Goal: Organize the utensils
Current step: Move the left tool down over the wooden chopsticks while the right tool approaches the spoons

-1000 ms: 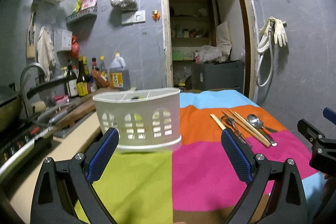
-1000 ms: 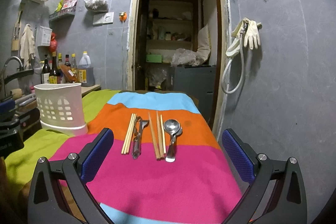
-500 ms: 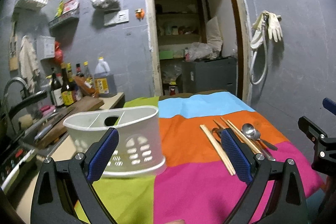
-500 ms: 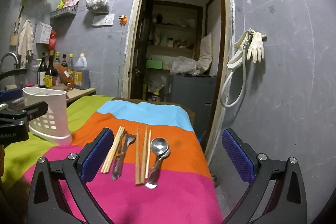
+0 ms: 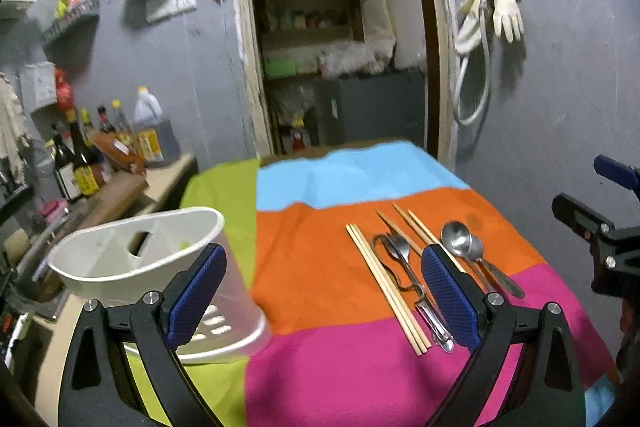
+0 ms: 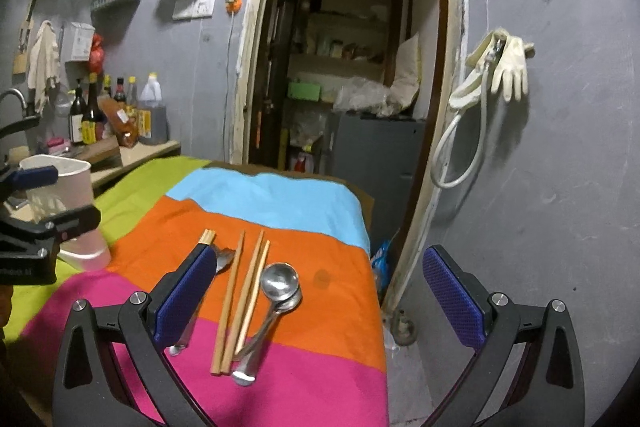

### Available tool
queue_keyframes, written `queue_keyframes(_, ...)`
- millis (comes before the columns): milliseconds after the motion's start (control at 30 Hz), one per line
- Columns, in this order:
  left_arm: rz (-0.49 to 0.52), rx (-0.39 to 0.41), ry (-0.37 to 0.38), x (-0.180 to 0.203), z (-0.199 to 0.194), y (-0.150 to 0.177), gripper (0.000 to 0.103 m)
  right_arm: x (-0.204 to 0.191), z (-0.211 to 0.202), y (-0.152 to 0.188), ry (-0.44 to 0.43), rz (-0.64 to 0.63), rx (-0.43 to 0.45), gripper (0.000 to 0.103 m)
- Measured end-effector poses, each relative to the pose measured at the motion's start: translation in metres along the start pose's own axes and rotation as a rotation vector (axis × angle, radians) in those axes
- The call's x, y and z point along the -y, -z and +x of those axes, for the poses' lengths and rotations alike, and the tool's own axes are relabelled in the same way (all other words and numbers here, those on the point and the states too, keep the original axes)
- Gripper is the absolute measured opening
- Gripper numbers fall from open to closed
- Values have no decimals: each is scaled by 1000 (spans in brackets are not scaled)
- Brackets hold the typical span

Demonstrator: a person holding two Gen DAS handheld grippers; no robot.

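Both wrist views face the doorway [image 5: 340,39], sharing the striped cloth [image 6: 280,199].

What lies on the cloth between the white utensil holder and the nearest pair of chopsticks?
Nothing: in the left wrist view, only bare striped cloth separates the white utensil holder from the nearest chopsticks. The forks lie beyond the chopsticks.

Black gripper [image 5: 322,297] frames (blue textured pads [image 5: 448,297])
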State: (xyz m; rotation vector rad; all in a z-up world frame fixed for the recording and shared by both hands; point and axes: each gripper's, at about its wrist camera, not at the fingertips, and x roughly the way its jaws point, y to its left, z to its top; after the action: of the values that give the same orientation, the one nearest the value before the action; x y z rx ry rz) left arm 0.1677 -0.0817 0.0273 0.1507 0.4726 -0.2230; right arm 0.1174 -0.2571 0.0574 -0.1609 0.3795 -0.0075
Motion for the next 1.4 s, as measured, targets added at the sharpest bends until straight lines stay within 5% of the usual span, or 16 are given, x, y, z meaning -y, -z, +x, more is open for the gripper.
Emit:
queue_keyframes(200,4,-101,25,5,37,3,94,15,35,4,-2,16,-113,103)
queue_keyframes(400,15,-216,69,9,76,7,74,21,68,14,-50,14,-202,98)
queue_keyframes(500,26,-266,102,10,93,12,64,20,82,18,-73,6,-247,90)
queue_keyframes(667,-5,-364,175,8,118,17,44,15,103,26,-109,-24,-326,61)
queue_keyframes(833,-57,-439,232,1,135,19,30,12,118,34,-149,-38,-390,49)
queue_keyframes(1400,-84,-471,289,-2,159,9,8,8,135,39,-211,-27,-463,47)
